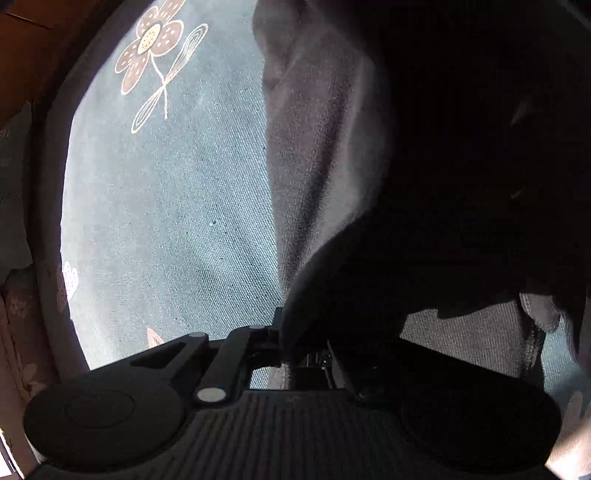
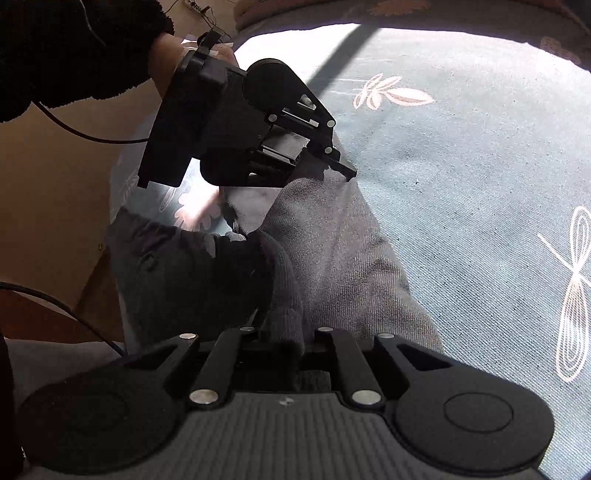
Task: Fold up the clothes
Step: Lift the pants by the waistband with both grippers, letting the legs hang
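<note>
A grey garment lies lengthwise on a teal bedcover with a flower print. Its left part is darker and in shadow. My right gripper is shut on the near end of the garment, with cloth bunched between the fingers. My left gripper is shut on the far end, just above the cover. In the left wrist view the garment rises from my left gripper and drapes over its right finger, hiding most of the right half of the view.
A person's hand in a dark fuzzy sleeve holds the left gripper. Cables trail over the brown floor left of the bed. The bedcover spreads wide to the garment's side. A patterned pillow edge lies at the far end.
</note>
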{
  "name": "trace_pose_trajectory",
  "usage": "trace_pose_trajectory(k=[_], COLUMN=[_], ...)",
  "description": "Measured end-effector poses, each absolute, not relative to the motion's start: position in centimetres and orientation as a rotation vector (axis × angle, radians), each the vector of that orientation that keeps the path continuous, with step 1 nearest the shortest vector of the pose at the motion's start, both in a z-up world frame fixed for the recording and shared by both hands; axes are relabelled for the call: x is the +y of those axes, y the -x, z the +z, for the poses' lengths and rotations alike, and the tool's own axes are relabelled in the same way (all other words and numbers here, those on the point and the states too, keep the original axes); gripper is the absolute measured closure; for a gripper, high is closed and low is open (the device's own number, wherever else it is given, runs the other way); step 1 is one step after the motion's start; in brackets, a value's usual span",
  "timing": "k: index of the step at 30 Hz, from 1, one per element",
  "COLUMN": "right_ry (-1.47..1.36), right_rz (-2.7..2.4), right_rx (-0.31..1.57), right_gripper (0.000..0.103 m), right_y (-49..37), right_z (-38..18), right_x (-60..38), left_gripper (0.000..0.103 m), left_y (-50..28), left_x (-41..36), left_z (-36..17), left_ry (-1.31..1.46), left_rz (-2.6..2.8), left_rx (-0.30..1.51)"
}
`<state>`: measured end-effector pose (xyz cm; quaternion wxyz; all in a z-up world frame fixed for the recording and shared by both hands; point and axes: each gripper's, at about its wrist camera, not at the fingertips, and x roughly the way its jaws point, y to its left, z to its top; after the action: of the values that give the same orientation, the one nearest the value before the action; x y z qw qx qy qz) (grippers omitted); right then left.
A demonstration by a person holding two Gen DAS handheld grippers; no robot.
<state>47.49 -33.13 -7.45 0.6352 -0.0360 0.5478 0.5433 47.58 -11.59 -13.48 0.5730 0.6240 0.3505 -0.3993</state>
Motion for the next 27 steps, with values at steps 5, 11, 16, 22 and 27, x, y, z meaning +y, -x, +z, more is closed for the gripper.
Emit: trace_pose_trajectory(k=[5,11,16,22,27], right_ry=[0.084,0.122,0.177,0.304,0.414], right_rz=[1.228,1.213,1.168,1.127,1.125], right_rx=[1.251,1.230,1.183,1.081,1.002], right_gripper=[0.091,0.092,0.092,0.092,0.092], right_y=[-47.5,-47.2,-47.4,-46.5,-44.9], right_z=[-7.5,-7.1,-5.8,-3.8,-2.5], right_x=[-33.3,-33.3,-34.1,-34.7,-35.2], left_gripper=[0.103,0.103,0.102,0.103,0.103], left_y=[-48.3,-48.8,-47.7,-45.5,-43.1], left_x=[-11.9,-12.3,-12.7,-13.4,-14.8], left_z=[-12.9,-11.4,-9.1,-6.0,-4.5], left_ry=[-1.405,-1.369,-1.355,-1.320,-1.290], left_rz=[-0.905,-0.872,-0.869,-0.883,-0.957], left_rx=[0.857,0.889,0.898,0.938,0.983])
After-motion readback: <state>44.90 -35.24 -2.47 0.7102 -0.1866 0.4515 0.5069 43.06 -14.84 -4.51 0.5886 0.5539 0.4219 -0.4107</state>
